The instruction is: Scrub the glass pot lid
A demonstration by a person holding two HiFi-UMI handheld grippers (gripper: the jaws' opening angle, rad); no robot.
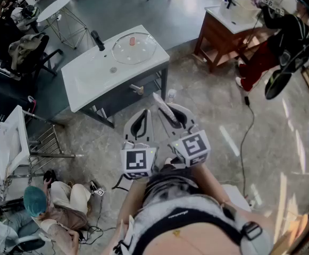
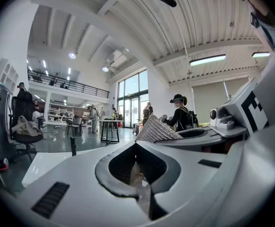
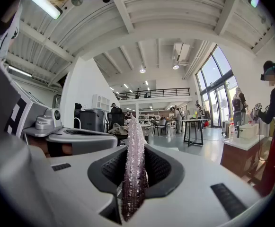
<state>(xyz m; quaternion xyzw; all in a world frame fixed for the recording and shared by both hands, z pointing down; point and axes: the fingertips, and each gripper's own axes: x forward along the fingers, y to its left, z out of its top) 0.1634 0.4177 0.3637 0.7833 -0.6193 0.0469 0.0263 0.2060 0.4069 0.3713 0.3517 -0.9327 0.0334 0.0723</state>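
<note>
The glass pot lid (image 1: 134, 48) lies flat on the right part of a white sink counter (image 1: 90, 81), well ahead of both grippers. My left gripper (image 1: 142, 113) is shut with nothing between its jaws; in its own view the left gripper (image 2: 136, 148) points level at the counter. My right gripper (image 1: 167, 110) is shut on a silvery scrub cloth (image 1: 158, 99), which stands up out of the jaws as a thin strip (image 3: 131, 126). The cloth (image 2: 158, 130) also shows in the left gripper view. Both grippers hang side by side in the air, short of the counter.
A black faucet (image 1: 97, 40) stands at the counter's back left. A small bottle (image 1: 171, 95) sits on the floor by the vanity's right leg. A brown vanity (image 1: 223, 28) and a standing person (image 1: 287, 36) are at right, a seated person (image 1: 48, 201) at lower left, and a cable (image 1: 244, 137) on the floor.
</note>
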